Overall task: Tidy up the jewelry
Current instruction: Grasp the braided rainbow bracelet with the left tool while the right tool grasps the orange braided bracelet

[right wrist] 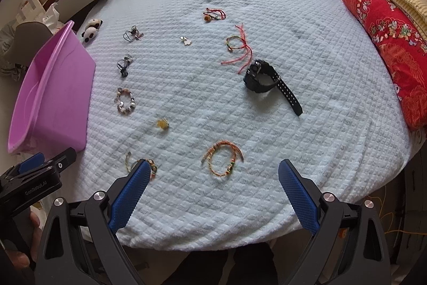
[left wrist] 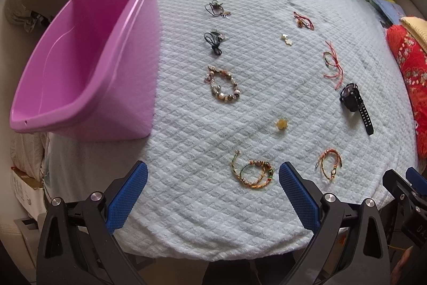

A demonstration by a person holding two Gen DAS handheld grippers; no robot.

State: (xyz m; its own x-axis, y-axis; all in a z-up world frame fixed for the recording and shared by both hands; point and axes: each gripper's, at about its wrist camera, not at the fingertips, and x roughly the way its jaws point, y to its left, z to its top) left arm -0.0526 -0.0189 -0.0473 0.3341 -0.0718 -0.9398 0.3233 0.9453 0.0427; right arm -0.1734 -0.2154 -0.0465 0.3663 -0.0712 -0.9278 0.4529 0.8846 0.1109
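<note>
Ten or so small pieces of jewelry lay scattered across a quilted pale blanket [left wrist: 213, 205] on the bed, none yet in the pink tub [left wrist: 80, 66] that stood at the blanket's left edge. Both pairs of tongs hung wide open and empty over the near edge: the left tongs [left wrist: 213, 186] just short of a braided bracelet pair [left wrist: 253, 174], the right tongs [right wrist: 212, 184] almost framing an orange woven bracelet [right wrist: 222, 159]. Farther out sat a beaded bracelet [left wrist: 222, 84], two black cord pieces [left wrist: 213, 43], red string bracelets [right wrist: 237, 50], a small yellow charm [left wrist: 281, 124] and a black watch [right wrist: 263, 79]. The woven and string pieces looked light and limp, likely to sag or snag in the fluffy cloth, so pinching across the gathered cord seemed wisest. The beaded bracelet appeared heavier and slippery, best taken across its beads; the watch looked stiff enough to grip at the case or strap.
</note>
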